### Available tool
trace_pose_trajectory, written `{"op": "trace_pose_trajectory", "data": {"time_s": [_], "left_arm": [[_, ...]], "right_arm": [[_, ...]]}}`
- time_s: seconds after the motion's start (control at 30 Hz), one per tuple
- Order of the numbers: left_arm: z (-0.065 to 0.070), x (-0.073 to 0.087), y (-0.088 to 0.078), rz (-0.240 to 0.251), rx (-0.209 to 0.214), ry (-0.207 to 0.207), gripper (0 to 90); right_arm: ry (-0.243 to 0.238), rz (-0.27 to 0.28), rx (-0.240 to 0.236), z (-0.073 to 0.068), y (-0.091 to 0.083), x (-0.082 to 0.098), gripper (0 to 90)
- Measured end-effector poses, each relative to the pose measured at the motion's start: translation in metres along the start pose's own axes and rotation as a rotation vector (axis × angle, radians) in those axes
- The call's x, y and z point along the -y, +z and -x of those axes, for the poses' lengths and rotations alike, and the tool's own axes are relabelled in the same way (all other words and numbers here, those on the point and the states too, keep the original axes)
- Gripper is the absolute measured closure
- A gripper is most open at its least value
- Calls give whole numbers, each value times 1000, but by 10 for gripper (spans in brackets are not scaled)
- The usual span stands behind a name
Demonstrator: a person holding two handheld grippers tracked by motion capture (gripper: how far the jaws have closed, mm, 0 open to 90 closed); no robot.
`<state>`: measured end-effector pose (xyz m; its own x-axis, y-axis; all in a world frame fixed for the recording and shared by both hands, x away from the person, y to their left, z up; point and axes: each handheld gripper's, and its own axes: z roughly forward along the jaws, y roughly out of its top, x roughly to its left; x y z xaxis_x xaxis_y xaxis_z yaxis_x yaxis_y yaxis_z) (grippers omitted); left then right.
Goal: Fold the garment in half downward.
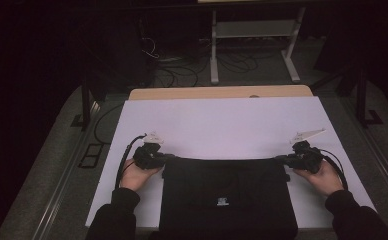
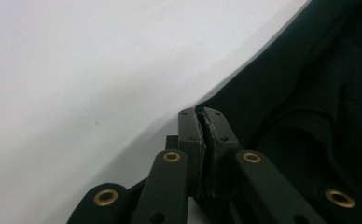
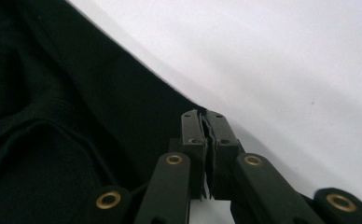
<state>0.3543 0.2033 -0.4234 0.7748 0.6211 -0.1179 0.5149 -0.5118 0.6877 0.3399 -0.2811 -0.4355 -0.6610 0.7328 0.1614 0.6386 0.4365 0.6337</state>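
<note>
A black garment [image 1: 227, 190] lies folded on the white sheet [image 1: 222, 125] at the near edge, with a small white label [image 1: 222, 202] on it. My left gripper [image 1: 169, 156] is at its far left corner and my right gripper [image 1: 280, 158] at its far right corner, each held in a hand. In the left gripper view the jaws [image 2: 202, 114] are shut, pinching the edge of the dark cloth [image 2: 309, 93]. The right gripper view shows the same: the jaws [image 3: 202, 115] are shut on the corner of the cloth [image 3: 53, 116], low over the sheet.
The white sheet covers a wooden table whose far edge [image 1: 222, 92] shows beyond it. Behind stands a white-legged frame [image 1: 252, 30], with cables [image 1: 182, 70] on the dark floor. Bare sheet stretches beyond the garment.
</note>
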Motion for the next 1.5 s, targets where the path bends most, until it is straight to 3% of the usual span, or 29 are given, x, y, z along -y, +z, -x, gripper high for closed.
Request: {"op": "trace_pose_trajectory", "data": {"time_s": [0.2,0.53,0.67,0.8,1.03,1.3,1.5], "left_arm": [[3,-2,-2,0,-46,21,848],[-3,-4,-6,9,-56,15,849],[-5,-9,-9,0,-62,12,850],[-6,-14,-10,-16,-82,35,856],[-8,-30,-13,-37,-112,71,858],[-15,-42,-22,-41,-137,64,857],[-19,-51,-29,-49,-154,84,857]], "right_arm": [[-29,23,37,-2,-3,-4,857],[-57,16,84,-5,-2,-11,858],[-62,38,92,-3,-5,-17,858],[-64,60,109,-1,-10,-23,858],[-72,57,134,2,-8,-33,858],[-51,55,157,9,-7,-43,858],[-56,51,168,8,-9,-53,858]]}}
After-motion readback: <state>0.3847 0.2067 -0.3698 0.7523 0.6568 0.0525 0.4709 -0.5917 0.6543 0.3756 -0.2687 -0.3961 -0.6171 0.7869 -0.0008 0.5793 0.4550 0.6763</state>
